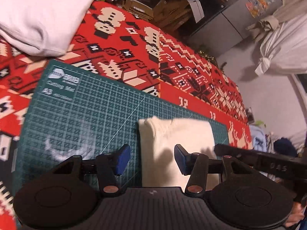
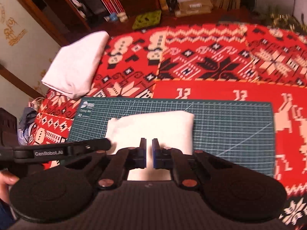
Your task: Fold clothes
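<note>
A small folded white cloth (image 1: 178,134) (image 2: 151,126) lies flat on the green cutting mat (image 1: 76,105) (image 2: 230,126). My left gripper (image 1: 151,159) hovers open over the cloth's near left part, with nothing between its blue pads. One of its fingers (image 2: 92,146) shows from the side in the right wrist view, its tip at the cloth's left edge. My right gripper (image 2: 149,153) hangs above the cloth's near edge. Its pads are drawn together to a thin slit and hold nothing. Its black finger (image 1: 249,155) reaches the cloth's right edge in the left wrist view.
A larger folded white garment (image 1: 42,15) (image 2: 76,65) rests on the red patterned tablecloth (image 1: 172,67) (image 2: 211,61) beyond the mat's far left corner. Shelves and cardboard boxes (image 2: 191,2) stand behind the table. A hand (image 2: 5,182) holds the left gripper.
</note>
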Demonstrator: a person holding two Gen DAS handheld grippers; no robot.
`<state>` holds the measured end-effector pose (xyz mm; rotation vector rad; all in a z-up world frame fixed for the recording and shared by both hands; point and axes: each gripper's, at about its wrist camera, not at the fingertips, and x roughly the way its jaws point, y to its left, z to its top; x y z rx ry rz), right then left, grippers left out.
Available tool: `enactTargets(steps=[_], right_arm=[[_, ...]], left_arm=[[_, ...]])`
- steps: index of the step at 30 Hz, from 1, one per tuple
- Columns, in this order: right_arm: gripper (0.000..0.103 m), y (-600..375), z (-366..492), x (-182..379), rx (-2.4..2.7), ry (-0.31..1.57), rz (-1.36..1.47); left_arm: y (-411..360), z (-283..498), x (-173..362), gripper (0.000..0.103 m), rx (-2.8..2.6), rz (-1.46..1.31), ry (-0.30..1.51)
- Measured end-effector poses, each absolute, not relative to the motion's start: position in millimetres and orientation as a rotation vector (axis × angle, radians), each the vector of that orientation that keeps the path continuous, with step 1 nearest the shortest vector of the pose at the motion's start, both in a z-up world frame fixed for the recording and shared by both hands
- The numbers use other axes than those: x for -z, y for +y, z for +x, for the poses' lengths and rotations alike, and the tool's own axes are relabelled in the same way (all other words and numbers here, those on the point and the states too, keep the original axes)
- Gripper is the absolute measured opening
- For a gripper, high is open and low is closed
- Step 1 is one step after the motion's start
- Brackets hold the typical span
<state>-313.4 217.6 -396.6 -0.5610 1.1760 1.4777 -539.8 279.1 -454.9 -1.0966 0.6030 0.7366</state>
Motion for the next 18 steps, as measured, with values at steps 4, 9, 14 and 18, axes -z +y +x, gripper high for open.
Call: enactTargets(steps=[4, 9, 14, 18], right_arm=[[0.002, 239, -318, 416, -1.462, 1.231, -0.573], [0.002, 259, -327, 430, -1.444, 1.196, -0.602], [0.002, 276, -330, 433, -1.424, 1.223, -0.604], [0.002, 269, -335, 420, -1.461, 1.253, -0.618]], left_arm=[[287, -532, 461, 0.030, -0.727, -1.118, 0.565], [288, -535, 465, 0.008, -0.737, -1.113, 0.519], [289, -539, 467, 0.007, -0.751, -1.127, 0.488], [286, -537, 464, 0.007, -0.762, -1.099, 0.497]])
